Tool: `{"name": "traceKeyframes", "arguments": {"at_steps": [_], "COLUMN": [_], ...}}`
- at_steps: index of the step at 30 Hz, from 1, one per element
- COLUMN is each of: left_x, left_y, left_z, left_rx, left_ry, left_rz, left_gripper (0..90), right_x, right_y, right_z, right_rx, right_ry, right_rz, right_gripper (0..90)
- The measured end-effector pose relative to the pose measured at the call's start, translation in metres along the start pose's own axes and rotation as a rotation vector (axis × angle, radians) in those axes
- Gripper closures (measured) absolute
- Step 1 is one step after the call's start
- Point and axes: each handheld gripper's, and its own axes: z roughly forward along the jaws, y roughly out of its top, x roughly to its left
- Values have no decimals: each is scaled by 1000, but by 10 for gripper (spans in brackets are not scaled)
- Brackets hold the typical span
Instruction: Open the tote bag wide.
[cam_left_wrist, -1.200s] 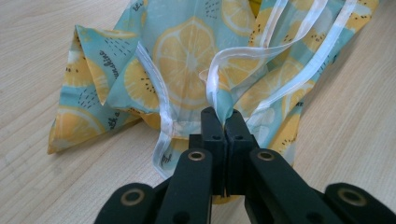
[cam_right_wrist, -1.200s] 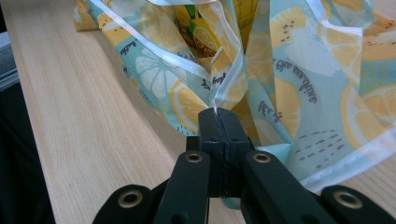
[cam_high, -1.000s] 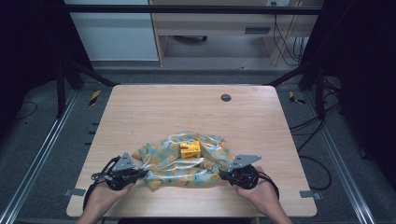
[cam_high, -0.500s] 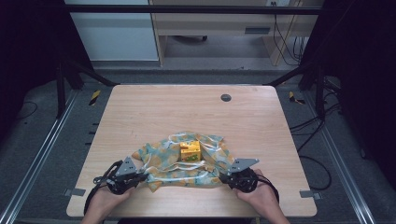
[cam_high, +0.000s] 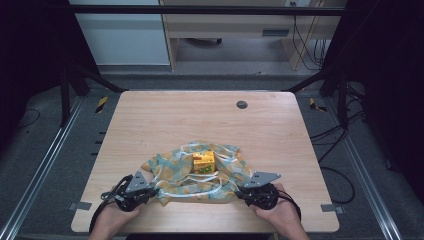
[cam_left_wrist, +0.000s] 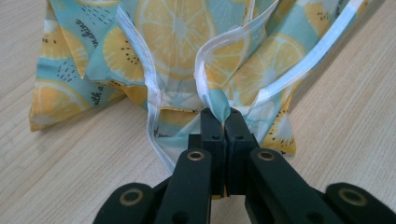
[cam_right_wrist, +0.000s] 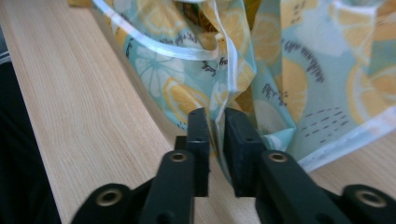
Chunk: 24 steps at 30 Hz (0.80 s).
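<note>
Since the frame one second earlier, both grippers have drawn back toward the near edge of the table and slightly apart, and the cloth has stretched wider between them.

Left gripper (cam_left_wrist: 225, 122): jaws pressed together on a bunched fold of the lemon-print cloth (cam_left_wrist: 187, 42), with its white hem running up on both sides of the jaw tips. In the high view this gripper (cam_high: 150, 192) sits at the cloth's near-left corner, the left hand (cam_high: 112, 220) behind it at the table's near edge.

Right gripper (cam_right_wrist: 217, 125): jaws narrowly parted, with a thin layer of cloth (cam_right_wrist: 289, 70) passing between them; whether they grip it firmly cannot be told. In the high view this gripper (cam_high: 241, 191) is at the cloth's near-right corner, backed by the right hand (cam_high: 277, 212).

The cloth (cam_high: 187, 172) lies crumpled in the near centre of the table (cam_high: 200, 120), spanning between the two grippers. One small yellow box (cam_high: 203, 162) rests on top of the cloth toward its far side.

Clearances: the far half of the table is bare wood except for one dark round grommet (cam_high: 242, 104) near the far edge, right of centre. Open strips of tabletop remain left and right of the cloth. Both hands are close to the near edge.

Count: two grippers, one cloth, one box, one grommet.
</note>
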Motion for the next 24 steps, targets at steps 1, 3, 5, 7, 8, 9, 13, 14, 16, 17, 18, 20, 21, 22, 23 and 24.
{"name": "traceKeyframes", "arguments": {"at_steps": [1,3,5,7,8,9,13,14,16,17,18,20,21,22,23,24], "left_x": [1,2,3,2,2,2,2,2,2,2,2,2,2,2,2,2], "left_y": [-1,-1,-2,-1,-1,-1,-1,-1,-1,-1,-1,-1,-1,-1,-1,-1], "left_z": [0,0,1,1,1,1,0,0,0,0,0,0,0,0,0,0], "left_rx": [-3,-2,-3,-4,-4,-7,-13,-13,-14,-14,-14,-15,-16,-15,-14,-14], "left_ry": [3,5,8,11,11,13,18,18,21,22,23,24,25,26,25,25], "left_rz": [-7,-6,-6,-3,-3,-2,-2,-2,1,2,3,4,7,11,12,12], "left_gripper": [886,885,883,881,881,881,880,881,881,881,881,881,881,881,881,881], "right_x": [0,-1,-2,-4,-4,-9,-19,-19,-27,-29,-30,-32,-35,-36,-39,-41], "right_y": [4,8,15,24,24,35,54,54,67,70,71,73,75,75,75,75], "right_z": [-8,-15,-22,-25,-25,-23,-13,-13,3,9,14,22,34,37,40,42], "right_rx": [-24,-39,-54,-66,-66,-53,-64,-64,-29,-12,1,21,64,70,82,88], "right_ry": [-11,-22,-36,-57,-57,-98,-121,-121,-128,-126,-123,-111,-102,-101,-93,-89], "right_rz": [4,-1,-8,-23,-23,-34,-41,-41,-43,-48,-48,-45,-49,-45,-46,-44], "right_gripper": [705,668,596,525,525,443,364,364,304,297,283,271,290,338,421,471]}}
